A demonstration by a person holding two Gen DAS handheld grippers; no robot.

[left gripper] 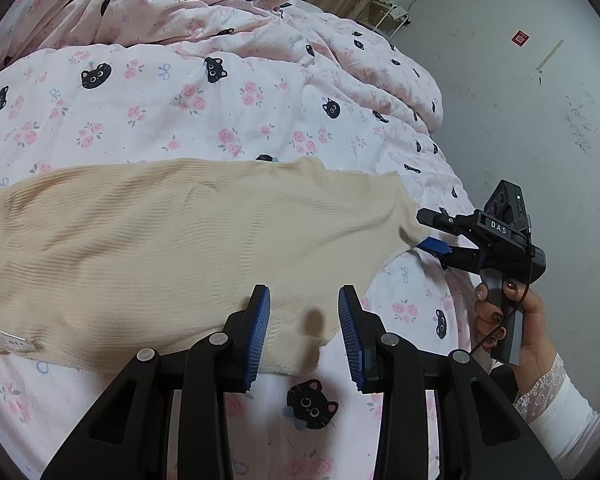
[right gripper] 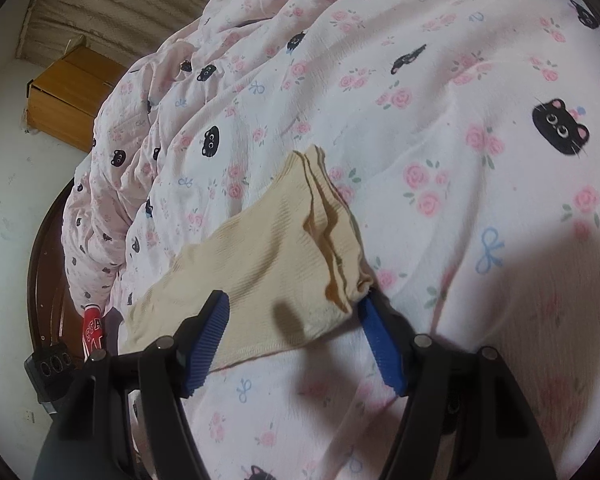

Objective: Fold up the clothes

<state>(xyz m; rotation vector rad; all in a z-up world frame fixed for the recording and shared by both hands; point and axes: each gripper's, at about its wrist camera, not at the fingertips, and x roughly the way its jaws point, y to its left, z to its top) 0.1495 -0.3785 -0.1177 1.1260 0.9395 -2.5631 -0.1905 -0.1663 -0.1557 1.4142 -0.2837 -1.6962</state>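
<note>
A cream ribbed knit garment [left gripper: 172, 240] lies spread flat on the bed; it also shows in the right wrist view [right gripper: 268, 264], folded into layers at its near end. My left gripper [left gripper: 304, 320] is open, its blue pads straddling the garment's near hem just above it. My right gripper [right gripper: 296, 328] is open over the garment's corner, one blue pad on the fabric and the other at its edge. In the left wrist view the right gripper [left gripper: 428, 236] sits at the garment's right corner, held by a hand.
The bed is covered by a white quilt [left gripper: 228, 112] printed with pink roses and black cat faces, bunched at the back. A grey floor [left gripper: 520, 120] lies to the right. A wooden bedside cabinet [right gripper: 68, 96] and a red cloth item [right gripper: 92, 328] sit off the bed's edge.
</note>
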